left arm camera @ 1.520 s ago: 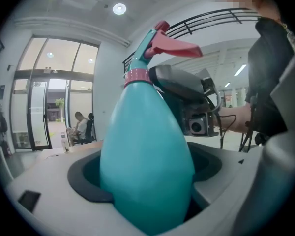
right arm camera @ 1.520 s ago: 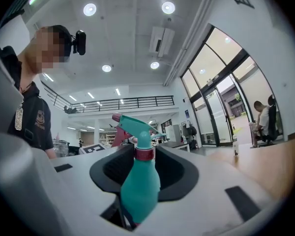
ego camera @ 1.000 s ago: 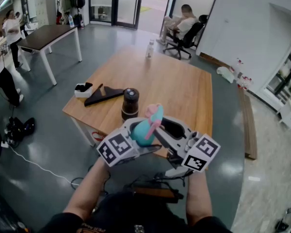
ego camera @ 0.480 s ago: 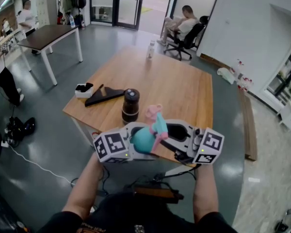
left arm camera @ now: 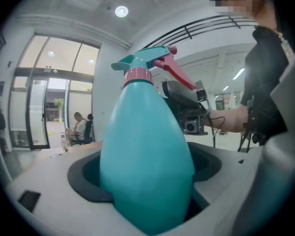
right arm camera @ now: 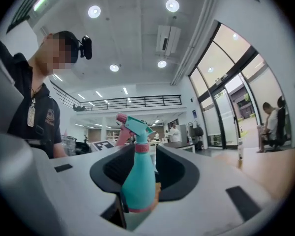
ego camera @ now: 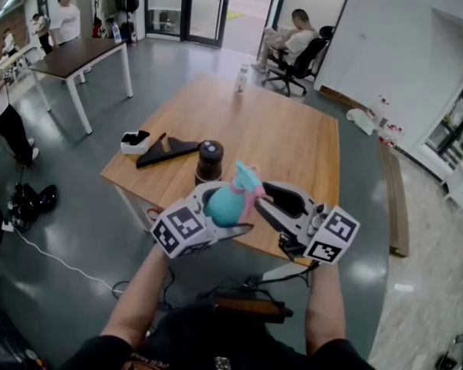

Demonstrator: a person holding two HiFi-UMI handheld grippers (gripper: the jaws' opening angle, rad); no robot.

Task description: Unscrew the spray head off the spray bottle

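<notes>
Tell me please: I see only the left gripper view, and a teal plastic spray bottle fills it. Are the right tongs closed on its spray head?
Observer: No. In the right gripper view the right gripper has its tongs apart, with a dark gap on each side of the teal plastic spray bottle.
Operator: Where is the bottle held?
Observer: The head view shows the left gripper holding it in the air, over the near edge of a light wooden table.
Operator: Does anything stand near it?
Observer: A dark cylindrical container stands on that table, just behind the bottle in the picture.
</notes>
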